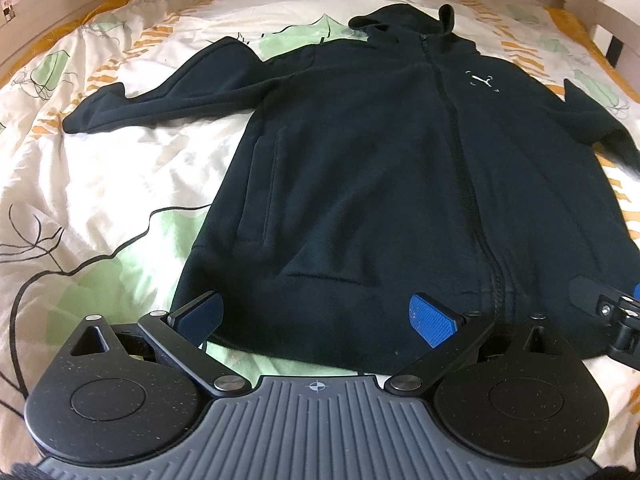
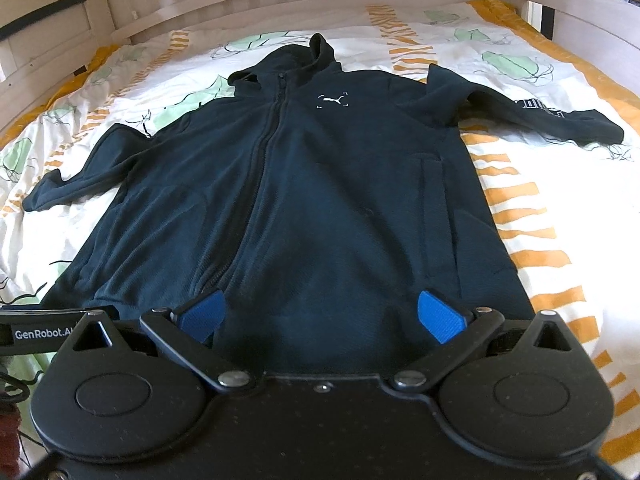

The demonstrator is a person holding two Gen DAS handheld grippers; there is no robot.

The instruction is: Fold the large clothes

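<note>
Your left tool (image 1: 316,316) hangs with its blue pads spread wide apart, gripping nothing, just above the hem of the hoodie (image 1: 360,168). The hoodie lies flat and face up on the bed, zipped shut, stretching straight ahead of the tool with the hood (image 1: 404,20) at the far end. The left pad sits at the hem's left corner, at the edge of the quilt (image 1: 120,184); the right pad is over the cloth, left of the zip (image 1: 464,152).

Your right tool (image 2: 322,316) is likewise spread open and empty, low over the hem, both pads above dark cloth to the right of the zip. Its tip shows at the right edge of the left view, just beside your left tool.

One sleeve (image 1: 152,96) runs out ahead and to the left of the left tool, bent and lying on the quilt. The other sleeve (image 2: 532,112) runs ahead and to the right of the right tool, with white lettering on it. A white logo (image 2: 334,100) marks the chest.

Beyond the hood stands the pale wooden bed frame (image 2: 304,4), and side rails bound the quilt on both sides. Nothing lies on the hoodie between the tools and the hood.
</note>
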